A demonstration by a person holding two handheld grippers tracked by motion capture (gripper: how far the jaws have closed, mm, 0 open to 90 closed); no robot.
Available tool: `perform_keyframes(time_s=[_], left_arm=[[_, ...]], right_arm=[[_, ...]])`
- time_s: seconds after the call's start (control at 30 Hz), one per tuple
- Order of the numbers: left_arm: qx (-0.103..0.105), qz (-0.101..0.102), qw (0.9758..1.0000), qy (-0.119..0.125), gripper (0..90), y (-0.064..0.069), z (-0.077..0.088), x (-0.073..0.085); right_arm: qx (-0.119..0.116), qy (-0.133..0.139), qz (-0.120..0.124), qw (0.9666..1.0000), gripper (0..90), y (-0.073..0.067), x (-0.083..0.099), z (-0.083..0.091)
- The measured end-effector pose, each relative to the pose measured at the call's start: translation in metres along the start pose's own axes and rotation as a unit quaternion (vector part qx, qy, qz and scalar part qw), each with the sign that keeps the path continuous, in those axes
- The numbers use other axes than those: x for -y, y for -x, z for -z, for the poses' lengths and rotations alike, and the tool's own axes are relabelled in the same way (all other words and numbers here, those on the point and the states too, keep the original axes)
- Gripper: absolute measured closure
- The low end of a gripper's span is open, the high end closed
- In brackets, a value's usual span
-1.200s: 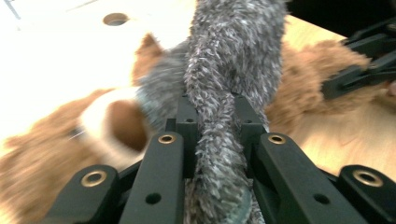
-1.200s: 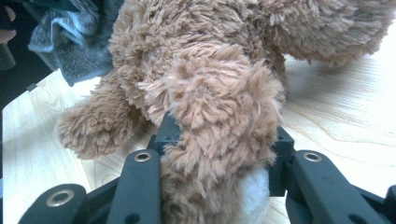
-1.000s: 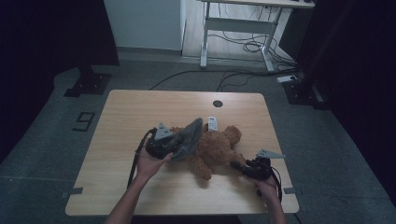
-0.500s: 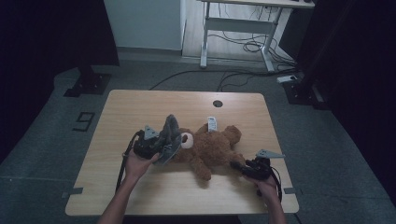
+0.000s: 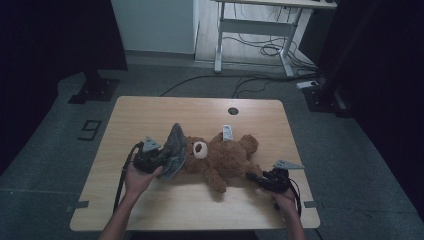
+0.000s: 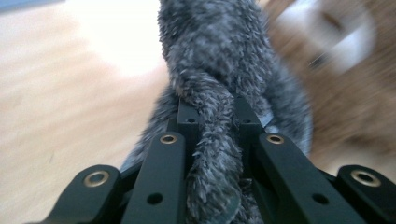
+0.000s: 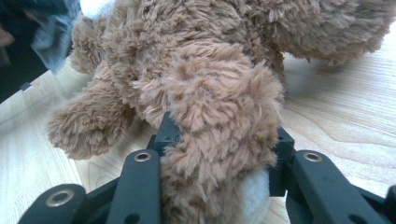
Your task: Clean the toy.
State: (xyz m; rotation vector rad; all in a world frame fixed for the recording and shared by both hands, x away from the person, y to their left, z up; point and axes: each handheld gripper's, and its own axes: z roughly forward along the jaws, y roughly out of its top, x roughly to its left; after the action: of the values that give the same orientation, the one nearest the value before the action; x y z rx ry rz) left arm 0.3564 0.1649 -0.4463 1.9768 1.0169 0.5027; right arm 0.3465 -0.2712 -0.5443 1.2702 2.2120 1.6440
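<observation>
High view: my left gripper pinches the grey cloth at the teddy bear's head, mid-desk; my right gripper clamps the bear's leg toward the desk's near right corner

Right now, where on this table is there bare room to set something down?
The far strip of table beyond the teddy bear is bare, and so is the near edge between the forearms. The middle is crowded by the bear and the grey cloth.
</observation>
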Motion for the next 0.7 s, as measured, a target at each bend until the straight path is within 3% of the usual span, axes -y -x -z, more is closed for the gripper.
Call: perform_keyframes(time_s=[0.1,0.13,0.17,0.2,0.23,0.27,0.3,0.33,0.43,0.5,0.7], left_arm=[[0.024,-0.006,0.9995,0.019,78.1,0.015,0.001,-0.015],[0.041,-0.027,0.9985,0.026,78.1,0.034,-0.003,-0.03],[0.041,-0.027,0.9985,0.026,78.1,0.034,-0.003,-0.03],[0.051,-0.037,0.9977,0.026,78.0,0.044,-0.008,-0.036],[0.071,-0.053,0.9959,0.02,78.0,0.066,-0.021,-0.046],[0.079,-0.062,0.9949,0.013,78.0,0.076,-0.03,-0.05],[0.079,-0.062,0.9949,0.013,78.0,0.076,-0.03,-0.05],[0.092,-0.079,0.9926,-0.002,78.0,0.097,-0.05,-0.055],[0.108,-0.087,0.9901,-0.02,78.0,0.119,-0.078,-0.056],[0.108,-0.093,0.9893,-0.03,78.0,0.129,-0.092,-0.053],[0.101,-0.094,0.9899,-0.034,78.2,0.131,-0.099,-0.049]], right_arm=[[0.001,0.0,0.002,1.0,60.2,0.0,0.0,0.0],[0.001,0.0,0.003,1.0,60.2,0.0,0.0,0.0],[0.001,0.0,0.003,1.0,60.2,0.0,0.0,0.0],[0.001,0.0,0.003,1.0,60.2,0.0,0.0,0.0],[0.001,0.001,0.003,1.0,60.2,0.0,0.0,0.0],[0.002,0.0,0.005,1.0,60.2,-0.001,0.0,0.0],[0.003,0.001,0.005,1.0,60.2,-0.001,0.0,0.0],[0.003,0.001,0.005,1.0,60.2,-0.001,0.001,0.0],[0.004,0.001,0.007,1.0,60.2,-0.002,0.001,0.001],[0.004,0.001,0.008,1.0,60.2,-0.002,0.001,0.001],[0.008,-0.002,0.01,0.9999,60.2,-0.002,0.002,0.002]])
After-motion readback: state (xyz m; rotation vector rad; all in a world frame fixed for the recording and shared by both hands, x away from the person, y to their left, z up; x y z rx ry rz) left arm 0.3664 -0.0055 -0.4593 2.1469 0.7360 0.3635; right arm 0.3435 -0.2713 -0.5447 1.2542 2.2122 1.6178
